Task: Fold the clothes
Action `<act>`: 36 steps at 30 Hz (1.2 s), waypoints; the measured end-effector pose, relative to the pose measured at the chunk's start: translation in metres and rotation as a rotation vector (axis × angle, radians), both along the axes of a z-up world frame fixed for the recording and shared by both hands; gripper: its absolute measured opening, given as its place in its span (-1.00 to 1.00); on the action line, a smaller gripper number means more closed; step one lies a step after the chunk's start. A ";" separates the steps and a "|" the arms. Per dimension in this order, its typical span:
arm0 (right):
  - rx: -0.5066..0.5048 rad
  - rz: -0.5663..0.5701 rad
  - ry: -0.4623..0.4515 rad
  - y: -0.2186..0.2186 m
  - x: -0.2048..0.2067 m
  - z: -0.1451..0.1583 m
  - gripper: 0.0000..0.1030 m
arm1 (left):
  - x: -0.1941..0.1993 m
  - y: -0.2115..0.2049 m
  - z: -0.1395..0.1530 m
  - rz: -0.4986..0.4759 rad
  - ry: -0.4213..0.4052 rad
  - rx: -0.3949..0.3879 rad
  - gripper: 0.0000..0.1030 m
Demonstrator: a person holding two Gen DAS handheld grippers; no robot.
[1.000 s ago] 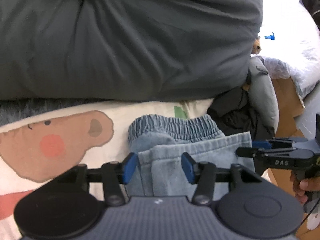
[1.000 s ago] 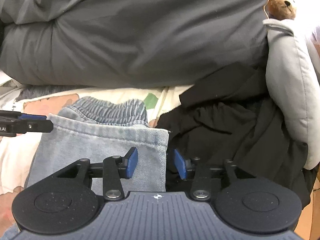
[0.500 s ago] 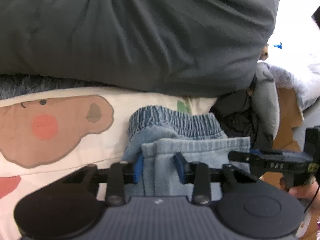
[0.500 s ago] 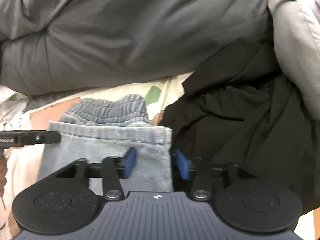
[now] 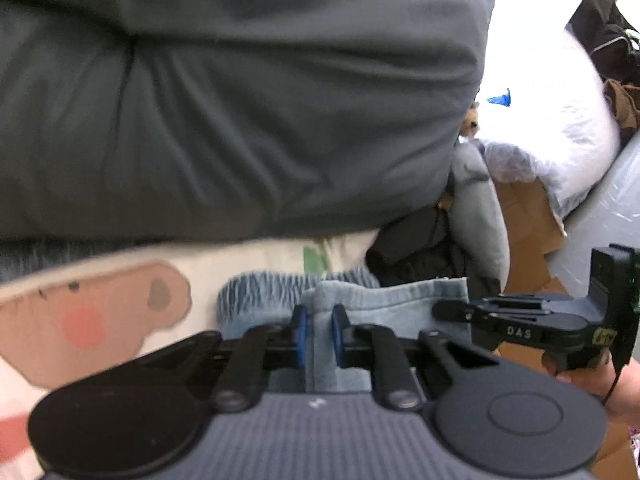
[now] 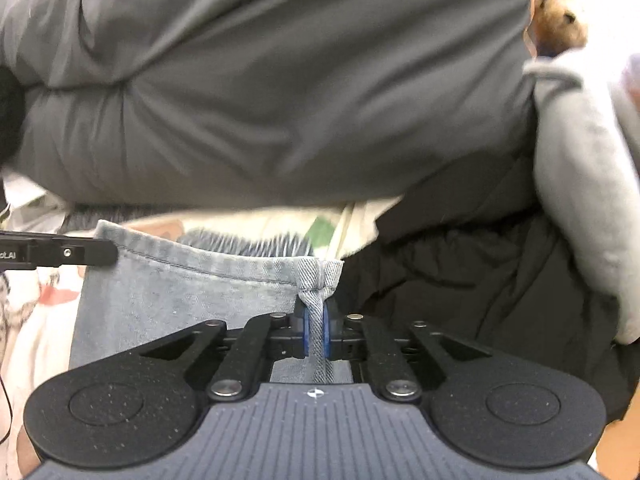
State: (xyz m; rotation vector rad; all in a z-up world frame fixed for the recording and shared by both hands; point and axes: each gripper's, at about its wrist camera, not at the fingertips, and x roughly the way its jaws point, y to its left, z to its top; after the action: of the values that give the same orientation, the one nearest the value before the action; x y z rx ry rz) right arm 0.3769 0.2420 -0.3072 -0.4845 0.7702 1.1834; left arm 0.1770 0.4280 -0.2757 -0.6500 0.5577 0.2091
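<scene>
faded denim shorts [image 6: 180, 300], matt grey cloth duvet [image 6: 280, 100], brown cardboard [image 5: 528, 216]

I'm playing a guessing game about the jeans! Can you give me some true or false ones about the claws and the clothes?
1. The right claw pinches a corner of the blue jeans. True.
2. The left claw grips the black garment. False: its pads sit on a fold of the jeans.
3. The jeans lie on a sheet with a bear print. True.
4. The big pillow behind is bright red. False: it is dark grey.

Light-blue denim trousers [image 6: 192, 292], folded, elastic waistband [image 5: 272, 286] behind, hem corners bunched
</scene>
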 end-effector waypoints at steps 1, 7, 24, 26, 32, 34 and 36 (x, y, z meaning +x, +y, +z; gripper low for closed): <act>0.012 -0.010 -0.007 0.001 0.001 0.005 -0.90 | 0.001 0.002 0.004 -0.003 -0.007 0.005 -0.74; 0.010 -0.042 -0.033 0.013 0.006 0.016 -0.90 | 0.020 0.015 0.002 -0.016 0.008 0.011 -0.74; -0.149 -0.138 -0.020 0.051 0.024 -0.019 -0.90 | 0.058 0.052 -0.058 -0.015 0.134 -0.133 -0.74; -0.150 -0.132 -0.020 0.051 0.026 -0.015 -0.90 | 0.058 0.050 -0.052 -0.020 0.128 -0.120 -0.74; -0.165 -0.160 -0.009 0.055 0.029 -0.022 -0.80 | 0.070 0.046 -0.062 -0.028 0.172 -0.066 -0.58; -0.151 -0.191 0.001 0.054 0.031 -0.022 -0.51 | 0.066 0.044 -0.053 -0.025 0.167 -0.031 -0.45; -0.122 -0.200 -0.019 0.049 0.029 -0.018 -0.17 | 0.059 0.041 -0.041 -0.005 0.158 0.040 -0.28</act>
State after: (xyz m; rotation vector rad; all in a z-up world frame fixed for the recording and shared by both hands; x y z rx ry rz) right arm 0.4063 0.2906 -0.3249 -0.5070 0.8573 0.9489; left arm 0.2358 0.4688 -0.3170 -0.5962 0.7054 0.2681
